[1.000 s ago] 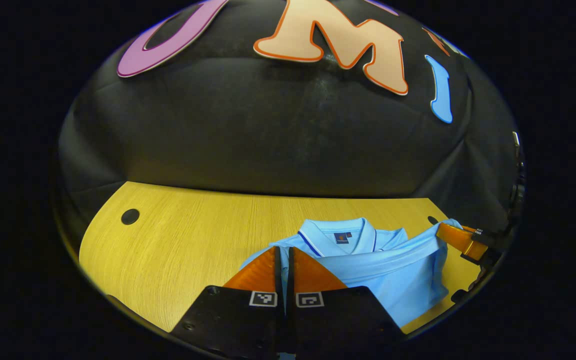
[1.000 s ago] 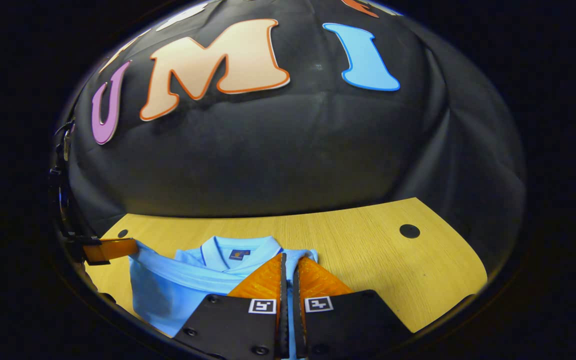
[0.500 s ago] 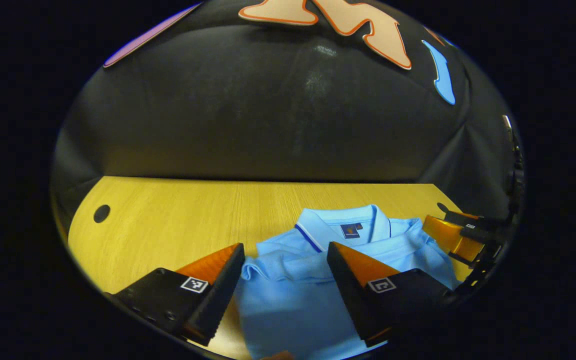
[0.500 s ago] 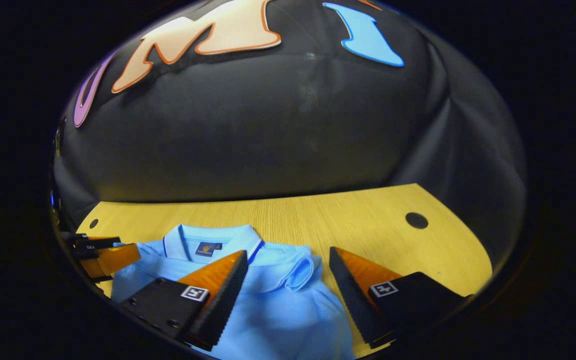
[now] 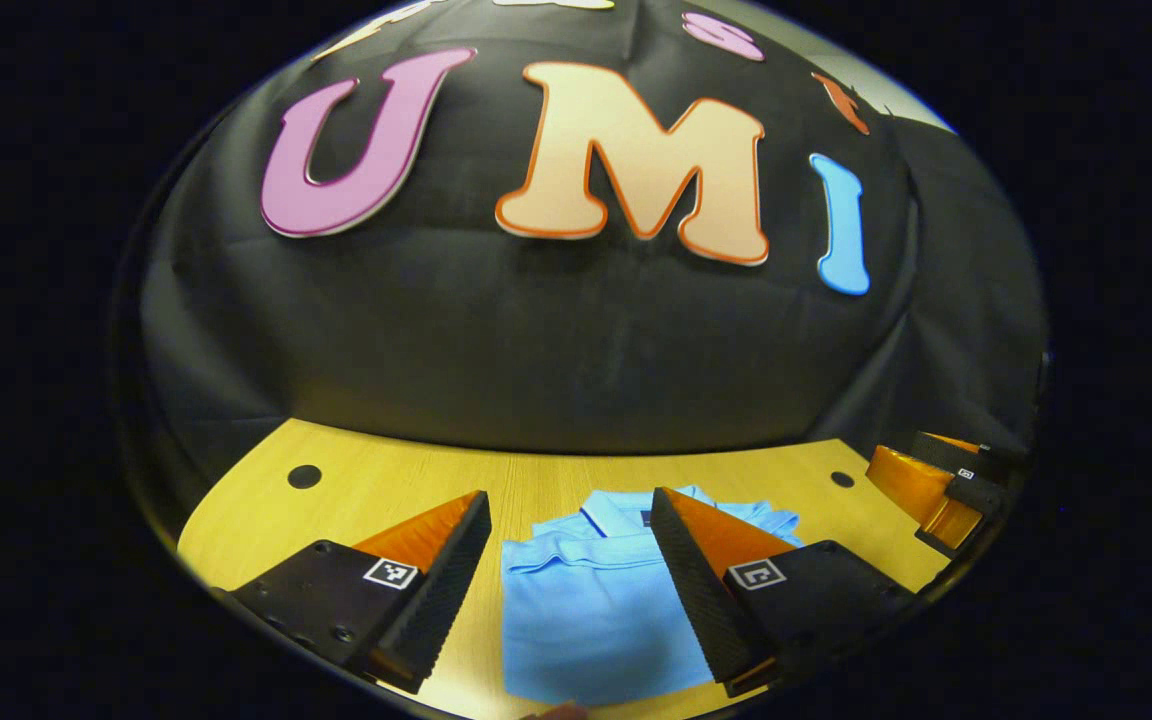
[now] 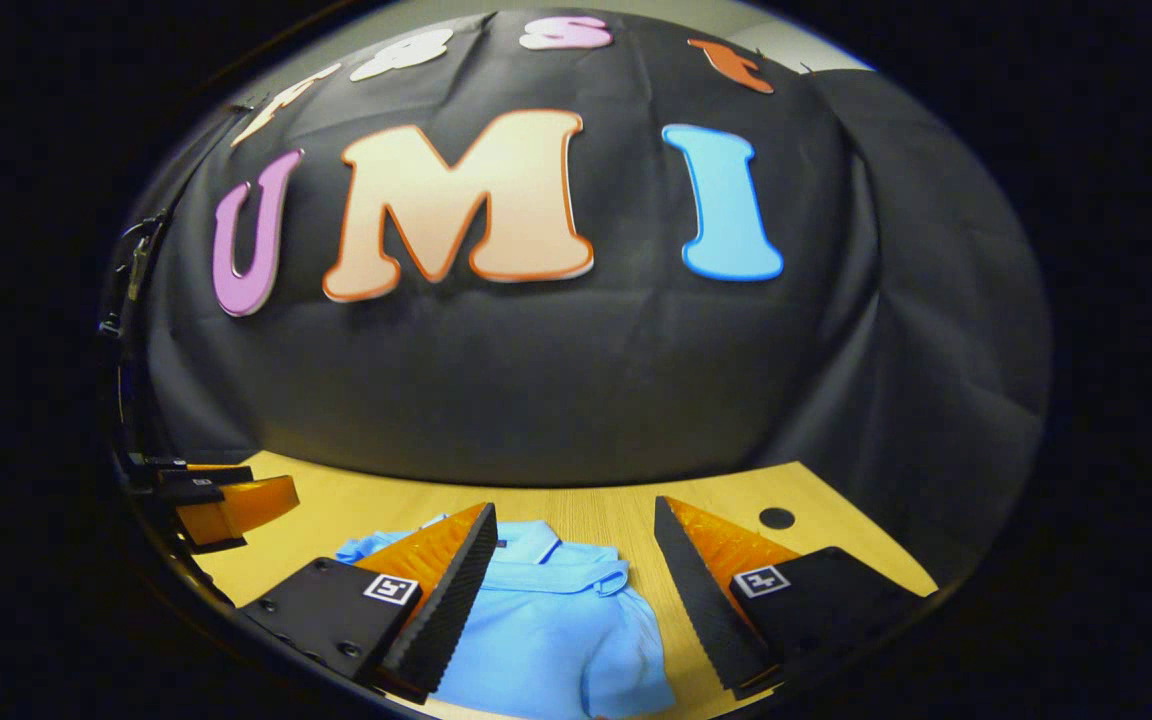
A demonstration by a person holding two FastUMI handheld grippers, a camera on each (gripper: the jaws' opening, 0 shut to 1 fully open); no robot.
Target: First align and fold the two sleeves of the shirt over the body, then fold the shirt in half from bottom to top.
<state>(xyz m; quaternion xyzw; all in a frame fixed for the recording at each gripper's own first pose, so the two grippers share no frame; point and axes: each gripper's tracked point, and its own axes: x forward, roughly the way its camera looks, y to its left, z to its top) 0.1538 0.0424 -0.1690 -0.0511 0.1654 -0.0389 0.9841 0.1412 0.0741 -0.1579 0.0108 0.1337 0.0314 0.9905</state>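
Both hand-held grippers, left (image 5: 569,540) and right (image 6: 572,545), hang spread above the folded shirt (image 5: 586,620) on the bench (image 5: 386,480); task looks finished, nothing left to grasp.

A second ago both tongs were clamped on the shirt (image 5: 576,610). The left tongs (image 5: 568,560) and right tongs (image 6: 572,570) have since let go, spread wide and lifted clear, leaving it folded flat on the surface (image 5: 386,480).
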